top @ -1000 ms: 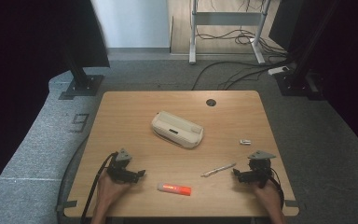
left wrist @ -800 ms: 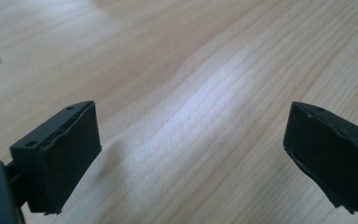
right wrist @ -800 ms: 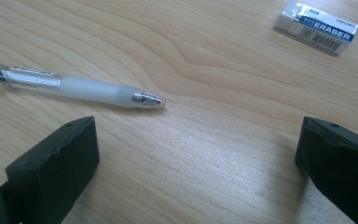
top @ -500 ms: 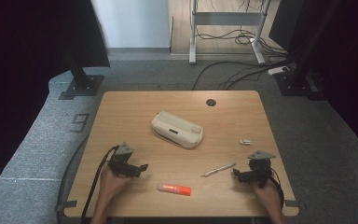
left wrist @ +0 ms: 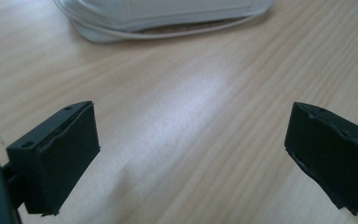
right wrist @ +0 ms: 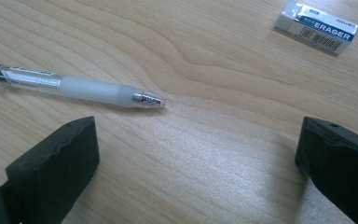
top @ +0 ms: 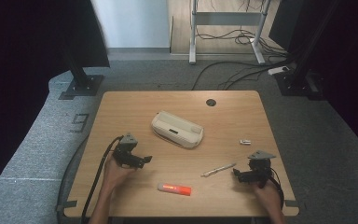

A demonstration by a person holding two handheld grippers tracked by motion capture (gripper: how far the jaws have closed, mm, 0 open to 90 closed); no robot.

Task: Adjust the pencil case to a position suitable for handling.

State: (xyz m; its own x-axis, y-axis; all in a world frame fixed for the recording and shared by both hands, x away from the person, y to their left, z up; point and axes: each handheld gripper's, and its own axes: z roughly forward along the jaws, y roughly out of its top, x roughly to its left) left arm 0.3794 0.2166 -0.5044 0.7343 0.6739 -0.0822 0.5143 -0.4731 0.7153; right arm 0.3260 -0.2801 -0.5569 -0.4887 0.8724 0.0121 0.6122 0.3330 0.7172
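Wooden table point(top: 135, 105) carries a white case point(top: 177, 129) at its middle, just ahead of the left gripper point(top: 142, 160), whose jaws gape empty. Right gripper point(top: 237, 173) also stands wide open, its jaws low beside the pen point(right wrist: 74, 86); closing off-centre could roll that pen toward the eraser point(right wrist: 316, 26).

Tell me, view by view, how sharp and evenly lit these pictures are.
High view: the table is evenly lit while the surroundings fall to near black. Left gripper view: a soft sheen on the wood between the open jaws, the white case at the top slightly blurred. Right gripper view: sharp, with the pen tip and the eraser label crisp, and faint shadows beside the jaws.
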